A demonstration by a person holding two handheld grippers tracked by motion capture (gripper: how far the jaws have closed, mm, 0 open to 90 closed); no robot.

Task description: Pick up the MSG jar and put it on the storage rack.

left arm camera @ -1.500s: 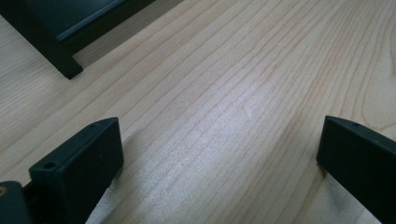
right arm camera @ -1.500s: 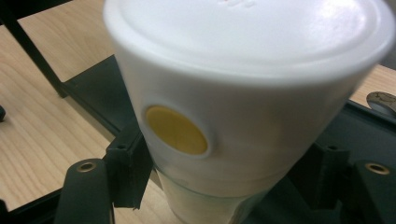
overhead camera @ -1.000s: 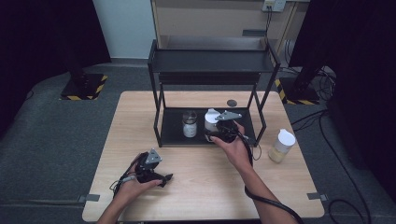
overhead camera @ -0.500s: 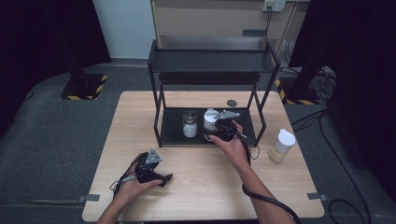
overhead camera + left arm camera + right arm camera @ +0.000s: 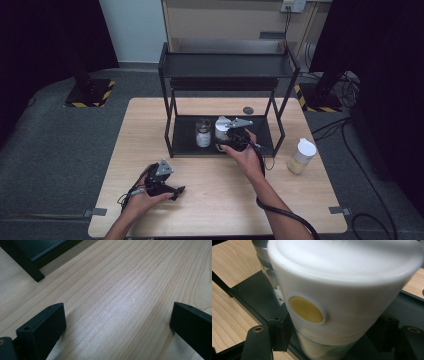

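A jar with a white lid point(image 5: 220, 126) stands on the bottom tray of the black rack point(image 5: 184, 141). My right gripper point(image 5: 223, 140) reaches into the rack from the front and is shut on this jar. In the right gripper view the jar point(image 5: 342, 290) is close up, tilted, with a yellow dot on its lid, and the right gripper point(image 5: 332, 336) has a jaw against each side. A glass jar with a dark lid point(image 5: 203, 132) stands just left of it. My left gripper point(image 5: 176, 190) rests open on the table near the front edge, and in its own view the left gripper point(image 5: 117, 320) has bare wood between its jaws.
A second white-lidded jar point(image 5: 301, 156) with yellowish contents stands on the table to the right of the rack. A small dark disc point(image 5: 248, 110) lies behind the rack. The rack's top shelf point(image 5: 227, 65) overhangs the tray. A rack foot point(image 5: 35, 275) stands ahead of the left gripper.
My right gripper has edged slightly to the left at the white-lidded jar. The left gripper has stayed where it was.
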